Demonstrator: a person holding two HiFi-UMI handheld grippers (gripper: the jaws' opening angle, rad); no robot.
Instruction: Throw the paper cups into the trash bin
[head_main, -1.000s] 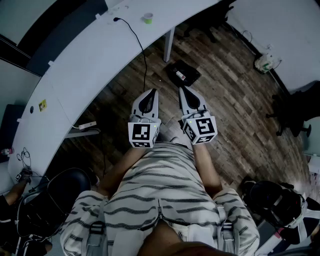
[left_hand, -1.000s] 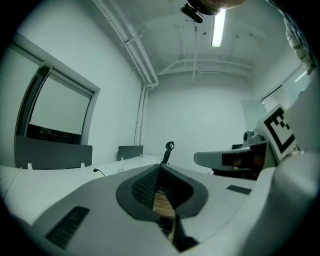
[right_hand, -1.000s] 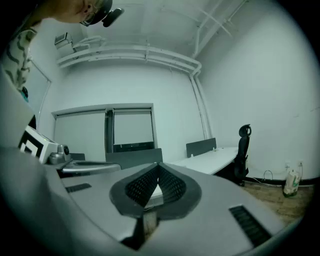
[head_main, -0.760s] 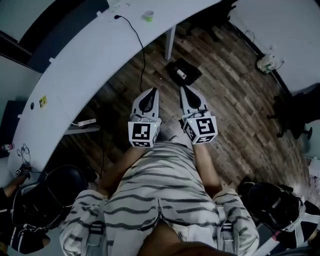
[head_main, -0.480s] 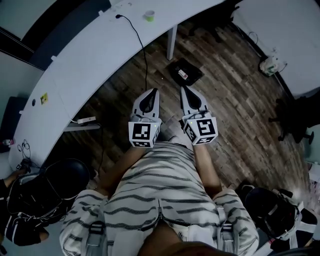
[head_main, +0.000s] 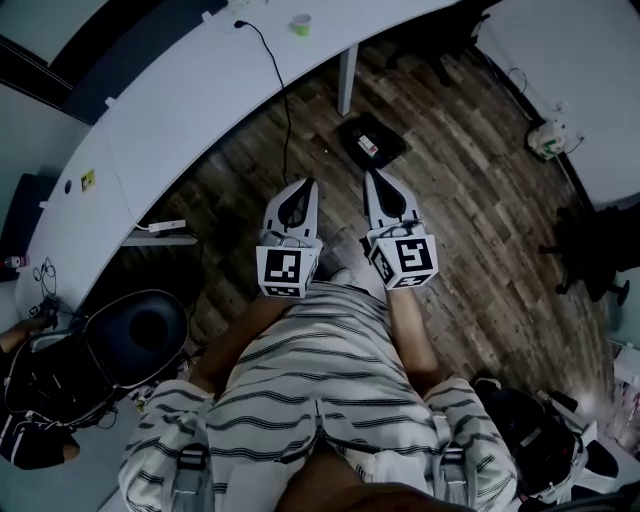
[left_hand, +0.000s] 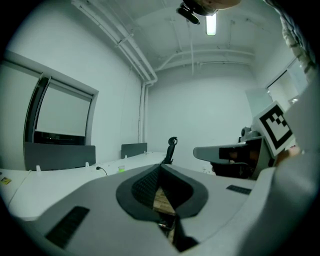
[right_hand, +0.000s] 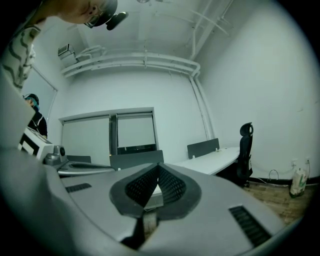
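One small green paper cup (head_main: 300, 24) sat on the long curved white desk (head_main: 180, 110), well ahead of both pairs of fingertips and a little to the left of them in the left gripper view (left_hand: 120, 169). Two grippers were held level and side by side: the left gripper (head_main: 305, 184) had its fingers pressed together on nothing, and so did the right gripper (head_main: 372, 176). One flat black device (head_main: 372, 142) lay on the wooden plank floor (head_main: 470, 220) just beyond the right fingertips, and one black cable (head_main: 275, 80) ran off the desk ahead of the left ones.
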